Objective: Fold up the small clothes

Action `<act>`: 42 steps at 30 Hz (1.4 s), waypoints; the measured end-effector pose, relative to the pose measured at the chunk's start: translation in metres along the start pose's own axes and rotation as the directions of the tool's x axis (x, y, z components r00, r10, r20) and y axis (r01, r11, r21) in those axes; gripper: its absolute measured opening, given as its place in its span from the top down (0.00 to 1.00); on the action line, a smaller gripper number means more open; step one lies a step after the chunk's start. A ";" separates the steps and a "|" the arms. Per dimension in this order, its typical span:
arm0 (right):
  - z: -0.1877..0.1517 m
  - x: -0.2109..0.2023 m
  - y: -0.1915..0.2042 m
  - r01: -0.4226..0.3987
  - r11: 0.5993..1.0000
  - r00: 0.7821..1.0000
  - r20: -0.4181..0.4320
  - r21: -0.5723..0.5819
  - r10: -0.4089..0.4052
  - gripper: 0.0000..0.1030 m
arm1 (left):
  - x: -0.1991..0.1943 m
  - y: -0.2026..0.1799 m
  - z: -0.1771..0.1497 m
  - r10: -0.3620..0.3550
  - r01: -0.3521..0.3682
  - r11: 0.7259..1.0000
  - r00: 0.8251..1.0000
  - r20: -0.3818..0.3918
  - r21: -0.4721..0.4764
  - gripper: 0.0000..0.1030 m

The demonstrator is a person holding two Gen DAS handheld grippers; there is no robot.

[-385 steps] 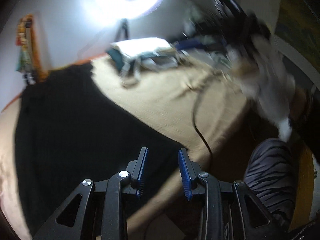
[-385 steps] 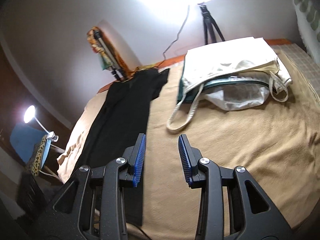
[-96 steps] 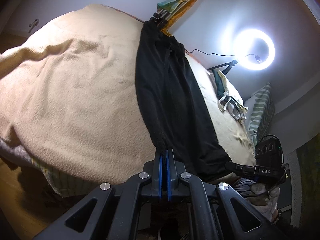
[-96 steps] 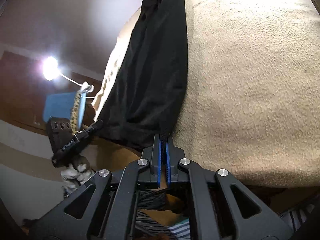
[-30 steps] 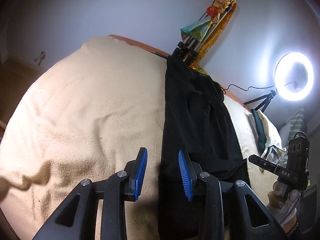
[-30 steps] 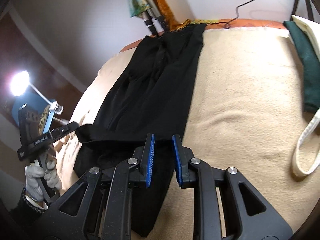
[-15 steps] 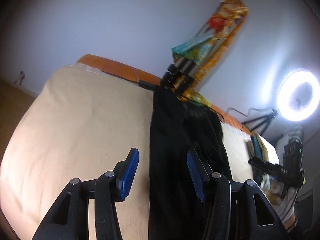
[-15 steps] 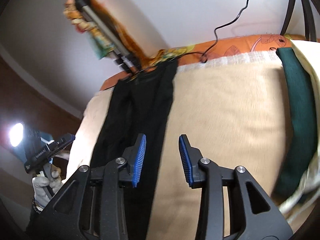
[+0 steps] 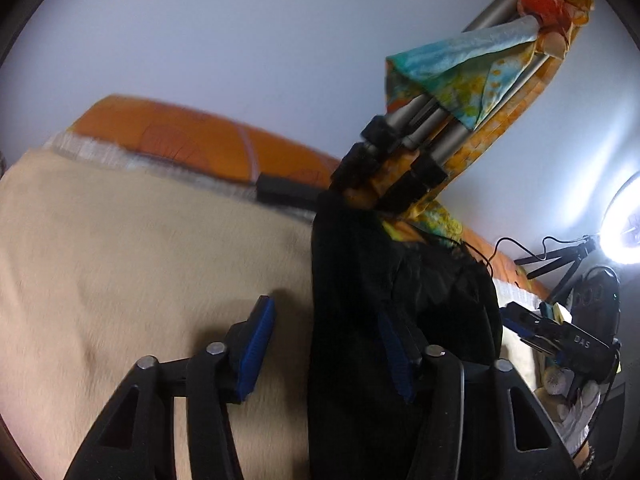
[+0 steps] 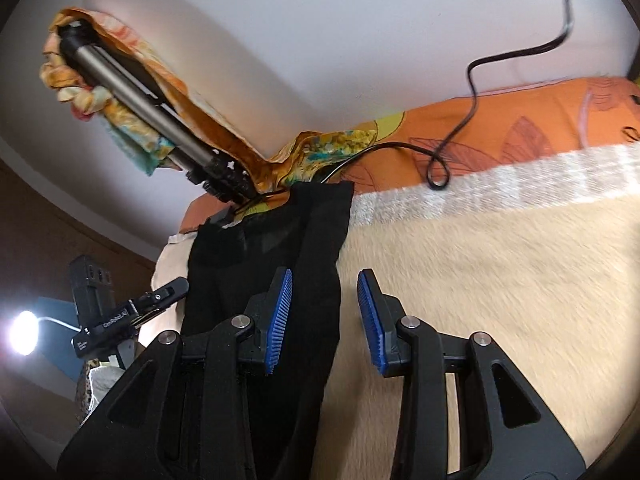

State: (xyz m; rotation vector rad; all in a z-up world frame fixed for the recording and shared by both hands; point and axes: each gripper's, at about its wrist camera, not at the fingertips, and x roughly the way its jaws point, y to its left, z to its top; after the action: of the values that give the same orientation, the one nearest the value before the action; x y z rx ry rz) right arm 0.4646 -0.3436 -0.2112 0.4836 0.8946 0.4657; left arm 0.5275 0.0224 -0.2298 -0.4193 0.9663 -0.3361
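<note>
A black garment [image 9: 360, 280] lies lengthwise on the beige blanket [image 9: 140, 248], its far end at the bed's head. My left gripper [image 9: 326, 344] is open, its jaws either side of the garment's left edge. In the right wrist view the same garment [image 10: 296, 248] shows, and my right gripper [image 10: 324, 320] is open over its right edge, left jaw above the cloth, right jaw above the blanket [image 10: 500, 288]. The garment's near part is hidden below both grippers.
A folded tripod wrapped in colourful cloth [image 9: 440, 128] leans on the wall at the head of the bed, also seen in the right wrist view [image 10: 140, 104]. An orange sheet [image 10: 520, 120] with a black cable [image 10: 472, 92] runs along the head. A ring light [image 9: 628, 220] glows right.
Both grippers let go of the garment's near corners after folding them forward, opened, and have moved up the bed toward the garment's far end.
</note>
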 end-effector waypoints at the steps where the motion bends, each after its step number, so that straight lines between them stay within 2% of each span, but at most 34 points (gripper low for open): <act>1: 0.001 0.005 0.001 0.001 1.000 1.000 -0.004 -0.008 -0.001 0.65 | 0.004 -0.001 0.001 -0.006 0.006 1.000 1.000 -0.010 0.008 0.92; 3: 0.002 0.012 0.005 0.002 1.000 1.000 -0.007 -0.029 -0.002 0.74 | 0.011 -0.002 0.001 -0.001 0.002 1.000 1.000 -0.017 0.020 1.00; 4: 0.002 0.015 0.009 0.011 0.998 1.000 -0.015 -0.057 -0.012 0.95 | 0.011 -0.003 0.001 0.011 -0.010 0.999 1.000 -0.010 0.033 1.00; 5: 0.001 0.016 0.012 0.034 0.996 0.999 -0.012 -0.079 -0.035 0.97 | 0.009 -0.002 0.000 0.015 -0.016 0.999 1.000 0.004 0.032 1.00; 7: 0.002 0.013 0.014 0.096 0.988 0.995 0.018 -0.118 -0.095 0.97 | 0.000 0.011 0.002 0.030 -0.028 0.999 0.998 0.059 -0.031 1.00; 8: 0.005 0.010 0.009 0.120 0.988 0.993 0.032 -0.100 -0.117 0.97 | -0.002 0.020 0.003 0.024 -0.020 0.998 0.997 0.070 -0.057 1.00; 11: 0.009 0.006 -0.005 0.096 0.994 0.995 0.036 -0.058 -0.094 0.97 | -0.003 0.032 0.005 -0.002 0.009 0.995 0.997 0.076 -0.099 0.99; 12: 0.009 0.007 -0.004 0.085 0.994 0.996 0.030 -0.067 -0.083 0.97 | -0.004 0.032 0.005 0.005 0.003 0.995 0.997 0.080 -0.098 0.93; 13: 0.009 0.008 -0.003 0.071 0.994 0.997 0.019 -0.079 -0.070 0.97 | -0.004 0.033 0.007 0.004 0.005 0.995 0.996 0.084 -0.103 0.69; 15: 0.011 0.009 -0.002 0.088 0.993 0.996 0.020 -0.081 -0.086 0.97 | -0.007 0.034 0.008 -0.012 0.023 0.994 0.995 0.099 -0.111 0.49; 16: 0.012 0.009 -0.004 0.079 0.995 0.997 0.016 -0.065 -0.078 0.92 | -0.007 0.033 0.009 -0.017 0.029 0.994 0.994 0.104 -0.108 0.46; 17: 0.013 0.008 -0.008 0.061 0.997 0.998 0.019 -0.045 -0.060 0.80 | -0.005 0.031 0.011 -0.021 0.031 0.995 0.995 0.096 -0.099 0.44; 19: 0.016 0.006 -0.013 0.030 0.999 0.999 0.032 -0.014 -0.029 0.68 | 0.001 0.028 0.016 -0.027 0.033 0.996 0.997 0.075 -0.087 0.36; 23: 0.025 0.008 -0.017 -0.002 1.000 0.999 0.046 0.026 0.001 0.68 | 0.018 0.018 0.028 -0.025 0.029 0.997 0.998 0.053 -0.078 0.32; 24: 0.027 0.011 -0.016 -0.007 1.000 0.999 0.046 0.029 0.006 0.68 | 0.020 0.019 0.033 -0.027 0.031 0.996 0.998 0.055 -0.080 0.33; 25: 0.029 0.013 -0.015 -0.009 1.000 0.999 0.043 0.026 0.008 0.68 | 0.022 0.017 0.036 -0.030 0.035 0.996 0.998 0.058 -0.076 0.45; 26: 0.030 0.018 -0.013 -0.003 1.000 0.999 0.032 0.019 0.002 0.68 | 0.025 0.015 0.039 -0.032 0.035 0.997 0.998 0.052 -0.071 0.60; 27: 0.031 0.022 -0.011 0.006 1.000 1.000 0.025 0.011 -0.006 0.69 | 0.029 0.014 0.040 -0.031 0.033 0.997 0.999 0.030 -0.066 0.87; 29: 0.031 0.031 -0.005 0.025 0.999 1.000 0.005 -0.020 -0.025 0.92 | 0.035 0.010 0.040 -0.010 0.011 0.999 1.000 0.026 -0.048 0.93; 30: 0.030 0.031 -0.001 0.042 0.998 0.999 0.011 -0.039 -0.042 0.93 | 0.035 0.007 0.039 -0.008 0.008 1.000 1.000 0.028 -0.027 0.99; 32: 0.028 0.024 0.005 0.028 0.998 0.999 0.032 -0.062 -0.026 0.96 | 0.027 0.004 0.037 -0.026 0.027 0.999 0.998 0.059 -0.016 1.00; 36: 0.029 0.002 0.009 -0.010 0.998 0.997 0.078 -0.057 0.015 0.96 | 0.002 0.009 0.036 -0.084 0.092 0.994 0.989 0.119 -0.063 1.00; 42: 0.026 -0.032 0.032 -0.056 0.993 0.990 0.124 -0.101 0.068 0.96 | -0.035 0.003 0.029 -0.110 0.117 0.992 0.981 0.162 -0.036 1.00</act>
State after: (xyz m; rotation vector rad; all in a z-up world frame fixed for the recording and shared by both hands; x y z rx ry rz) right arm 0.4630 -0.3416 -0.1594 0.4480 0.7326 0.5270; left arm 0.5333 0.0465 -0.1917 -0.5364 0.7964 -0.3786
